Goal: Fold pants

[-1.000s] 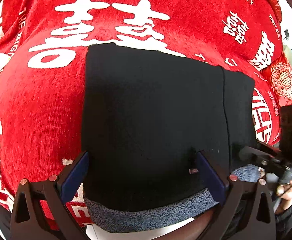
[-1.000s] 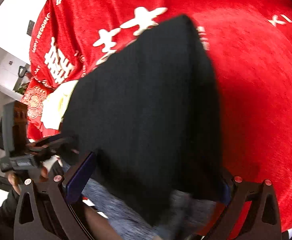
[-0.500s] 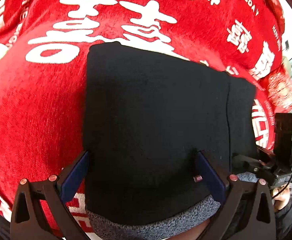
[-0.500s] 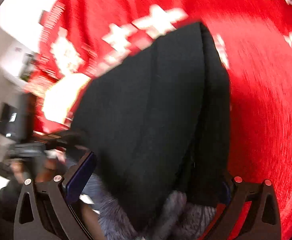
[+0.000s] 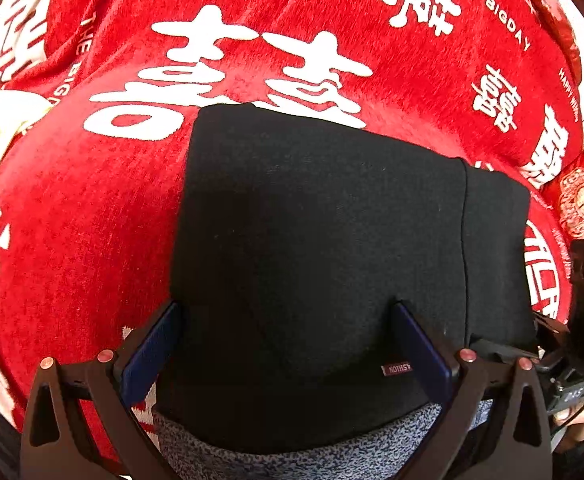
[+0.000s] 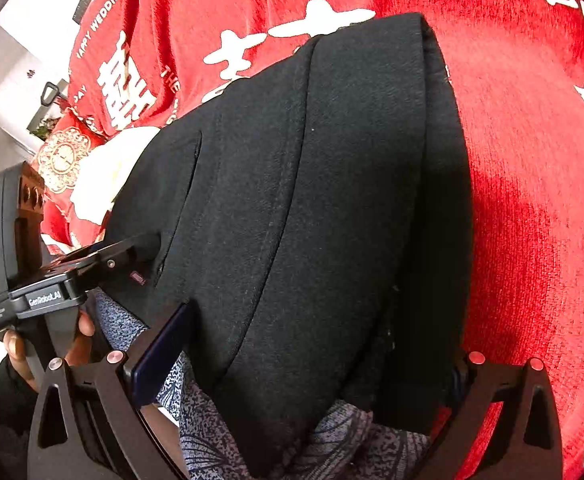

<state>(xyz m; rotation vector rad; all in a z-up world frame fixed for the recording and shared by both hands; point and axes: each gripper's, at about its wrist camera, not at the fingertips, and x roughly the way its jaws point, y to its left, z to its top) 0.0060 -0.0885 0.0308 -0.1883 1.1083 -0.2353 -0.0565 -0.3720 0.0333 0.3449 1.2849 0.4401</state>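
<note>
A: Left tongs (image 5: 284, 344): fingers spread wide, released, the black pants (image 5: 331, 240) lying between and beyond them. Gripping nothing that I can see.

B: Right tongs (image 6: 303, 364): also spread. Left finger (image 6: 160, 348) clear in the lower left of frame; the right one is buried behind the cloth, so whether it pinches anything I cannot tell.

A: Pants sit folded into a block on the red blanket (image 5: 72, 220), filling the centre of the left wrist view, near edge over a grey speckled fabric (image 5: 292, 452).

B: In my view the long axis runs from bottom centre toward upper right. Both tongs at the near edge; left squarer on it.
</note>
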